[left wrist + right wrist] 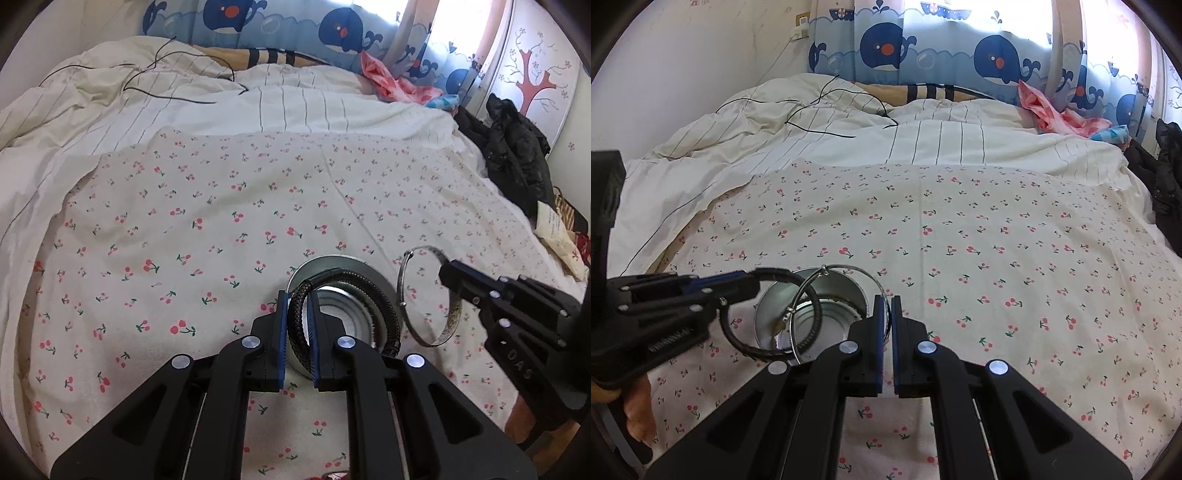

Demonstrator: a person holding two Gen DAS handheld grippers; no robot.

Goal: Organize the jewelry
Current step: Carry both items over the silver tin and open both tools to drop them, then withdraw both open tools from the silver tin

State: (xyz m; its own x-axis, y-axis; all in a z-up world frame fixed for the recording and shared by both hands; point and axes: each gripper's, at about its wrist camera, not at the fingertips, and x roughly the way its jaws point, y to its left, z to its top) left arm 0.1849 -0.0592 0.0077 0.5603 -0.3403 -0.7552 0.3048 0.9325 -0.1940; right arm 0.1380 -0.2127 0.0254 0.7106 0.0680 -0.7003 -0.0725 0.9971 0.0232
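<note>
Right wrist: tin (pixel 812 306) interior, left wrist: rim (pixel 332 264)

My bed (pixel 192 236) is spread with a cherry-print sheet (pixel 997 258), and a metal tin (pixel 831 295) stands open on it. Farther back a rumpled striped duvet (pixel 280 107) lies with a thin black cable (pixel 155 74) across it, a black jacket (pixel 513 155) at the right edge.

Left wrist view: sits close behind the left gripper (pixel 298 321), looking forward and down across the cherry-print sheet (pixel 207 206) toward the whale curtain (pixel 280 22).
Right wrist view: close behind the right gripper (pixel 888 325), facing the same way, set to the right.
Shared by the 2 views: the metal tin (pixel 341 321) (pixel 831 299), both grippers, sheet, curtain.
</note>
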